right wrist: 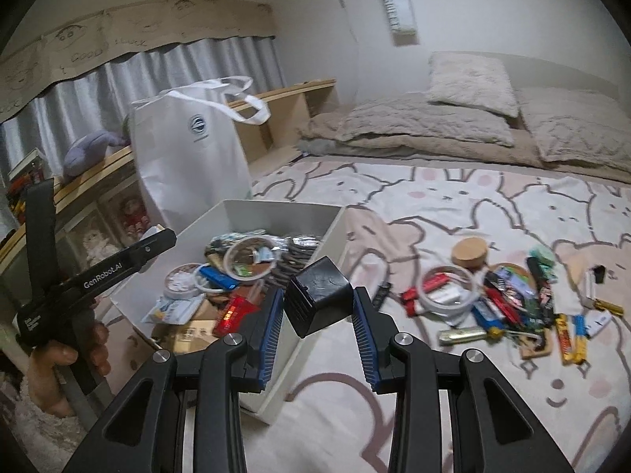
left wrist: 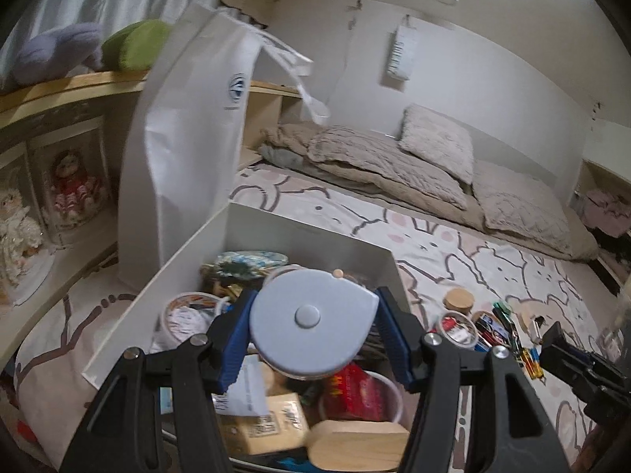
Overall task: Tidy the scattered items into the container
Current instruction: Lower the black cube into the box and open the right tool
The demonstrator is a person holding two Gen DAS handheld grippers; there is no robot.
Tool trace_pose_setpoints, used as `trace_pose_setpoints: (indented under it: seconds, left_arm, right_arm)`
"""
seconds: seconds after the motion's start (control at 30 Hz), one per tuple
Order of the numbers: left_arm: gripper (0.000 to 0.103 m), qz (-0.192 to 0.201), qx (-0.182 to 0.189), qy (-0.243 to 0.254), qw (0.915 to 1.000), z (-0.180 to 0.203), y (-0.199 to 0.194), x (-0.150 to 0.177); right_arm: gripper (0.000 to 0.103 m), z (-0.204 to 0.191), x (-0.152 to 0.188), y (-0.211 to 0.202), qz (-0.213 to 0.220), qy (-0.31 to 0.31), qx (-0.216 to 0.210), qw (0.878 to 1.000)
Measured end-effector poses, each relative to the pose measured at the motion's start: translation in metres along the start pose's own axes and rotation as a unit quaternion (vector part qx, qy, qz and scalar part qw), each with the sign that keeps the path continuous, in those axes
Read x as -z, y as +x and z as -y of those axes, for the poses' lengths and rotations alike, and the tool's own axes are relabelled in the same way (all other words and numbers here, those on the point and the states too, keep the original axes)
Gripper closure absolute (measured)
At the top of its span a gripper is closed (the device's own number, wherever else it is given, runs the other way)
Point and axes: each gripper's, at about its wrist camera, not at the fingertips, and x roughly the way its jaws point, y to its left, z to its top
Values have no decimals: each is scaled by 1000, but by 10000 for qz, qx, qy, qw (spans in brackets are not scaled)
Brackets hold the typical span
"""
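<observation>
Two grips show, one per view: the left gripper [left wrist: 311,327] clamps a flat round blue case [left wrist: 311,317], face up, above the white box [left wrist: 276,232]; the right gripper [right wrist: 317,307] clamps a tilted black cube [right wrist: 317,299] at the box's rim, with scattered items [right wrist: 501,303] on the bed beyond.

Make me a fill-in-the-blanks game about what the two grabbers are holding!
1. The left gripper holds a round, light ____ tape measure.
2. The right gripper holds a small ____ cube.
3. The white box sits on a blanket printed with ____.

Missing words: blue, black, bunnies
</observation>
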Motion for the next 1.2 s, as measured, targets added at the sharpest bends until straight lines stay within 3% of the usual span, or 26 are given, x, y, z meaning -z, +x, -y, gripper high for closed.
trace_pose_setpoints:
  seconds: [0.3,0.77,1.0,1.2]
  left_arm:
    - [44,-45,-242,-221,9995,-32,9,0]
    - [44,-60,-363,-484,9981,-54,19,0]
    - [43,-79,-384,-543,9978,-58,25,1]
    - [43,-86,-391,-577,9975,-63,29,1]
  right_arm:
    - [67,-27,-11,42,-335,-145,-362,9987]
    - [67,-39,-64,112,-674,-462,-258,9963]
    - [67,-37,-87,161,-1021,-589,72,9930]
    - [67,-42,-90,204,-1350,-1195,667,9813]
